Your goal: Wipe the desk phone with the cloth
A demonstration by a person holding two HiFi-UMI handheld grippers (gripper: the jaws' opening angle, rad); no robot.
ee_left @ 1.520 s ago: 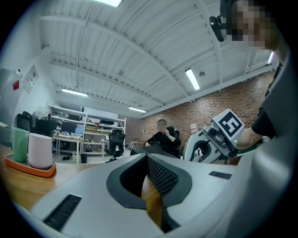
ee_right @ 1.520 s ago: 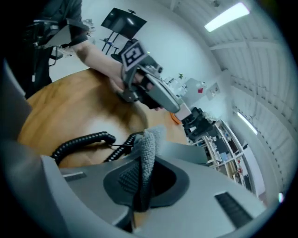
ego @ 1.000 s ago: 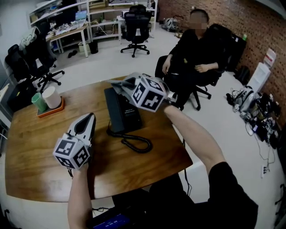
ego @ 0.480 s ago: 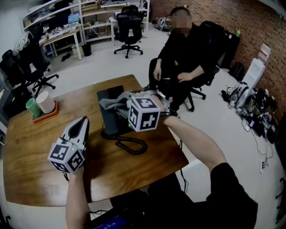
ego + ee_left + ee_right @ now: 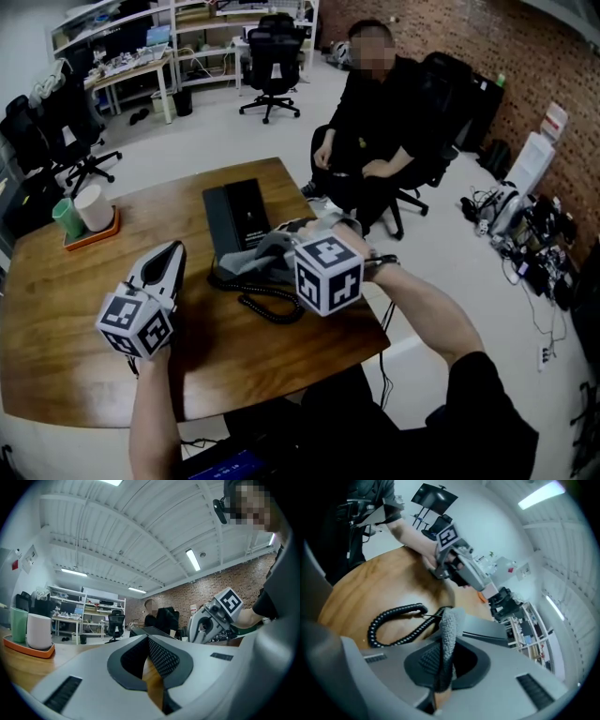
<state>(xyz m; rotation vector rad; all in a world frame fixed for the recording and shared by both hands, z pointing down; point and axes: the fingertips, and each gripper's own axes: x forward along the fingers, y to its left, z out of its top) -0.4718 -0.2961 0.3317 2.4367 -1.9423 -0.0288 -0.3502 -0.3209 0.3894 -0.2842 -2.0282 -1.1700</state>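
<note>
The black desk phone [image 5: 236,217] lies on the wooden table [image 5: 66,309], its coiled cord [image 5: 272,302] looping toward me. My right gripper [image 5: 269,255] is shut on the grey cloth [image 5: 251,262], which rests over the phone's near end. In the right gripper view the cloth [image 5: 449,629] stands pinched between the jaws of that gripper [image 5: 442,660], above the cord [image 5: 393,619] and the phone [image 5: 487,631]. My left gripper [image 5: 172,251] hovers left of the phone, shut on nothing. In its own view the left gripper [image 5: 149,644] points across the table at the right gripper [image 5: 215,616].
An orange tray [image 5: 89,234] with a green cup [image 5: 66,217] and a white cup [image 5: 94,206] sits at the table's far left corner. A person [image 5: 375,122] sits in a chair just beyond the table's far right edge. Office chairs [image 5: 267,56] stand farther back.
My right gripper has dragged the cloth along the phone from its far end to its near end, toward me. The left gripper has barely moved.
</note>
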